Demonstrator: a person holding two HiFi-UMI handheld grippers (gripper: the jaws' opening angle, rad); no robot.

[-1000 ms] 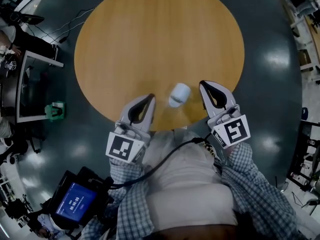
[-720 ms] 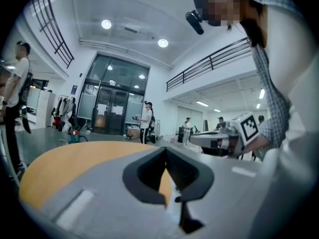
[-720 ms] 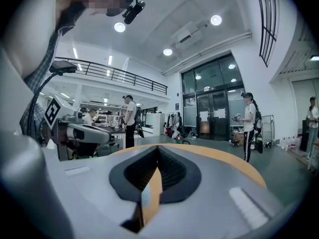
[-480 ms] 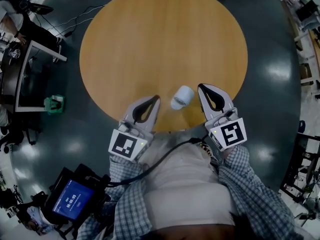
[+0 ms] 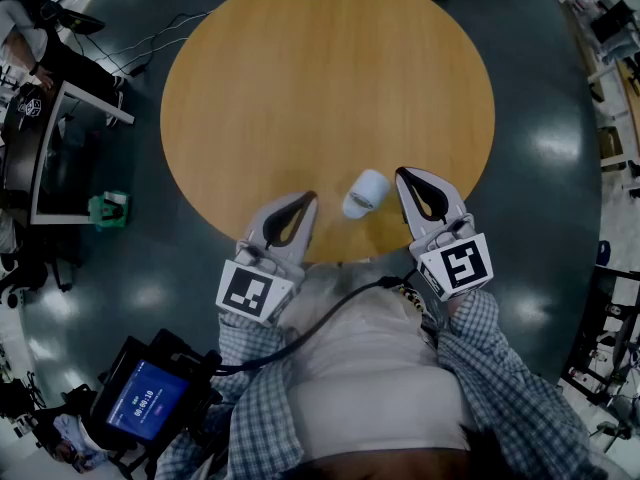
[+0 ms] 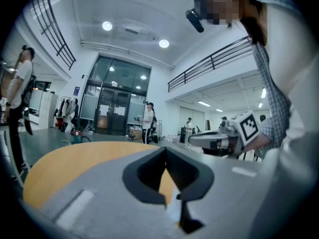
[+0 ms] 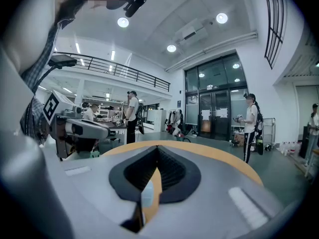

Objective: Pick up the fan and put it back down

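Note:
A small white fan (image 5: 364,193) lies on its side on the round wooden table (image 5: 320,78), close to the near edge. My left gripper (image 5: 308,196) sits just left of the fan with its jaws together and nothing held. To the fan's right is my right gripper (image 5: 402,173), also shut and empty. Neither one touches the fan. In the left gripper view the jaw tips (image 6: 166,148) meet over the tabletop, and the right gripper (image 6: 219,139) shows at the right. The right gripper view has its own tips (image 7: 157,147) closed, with the left gripper (image 7: 79,129) at the left.
The table's near edge (image 5: 330,258) runs just under both grippers, by the person's body. A device with a blue screen (image 5: 147,400) hangs at the lower left. On the dark floor at left stand a desk (image 5: 60,158) and a green object (image 5: 108,210). People (image 7: 250,126) stand beyond the table.
The head view has shifted slightly. Both grippers and the fan keep their places relative to each other, and both grippers stay shut.

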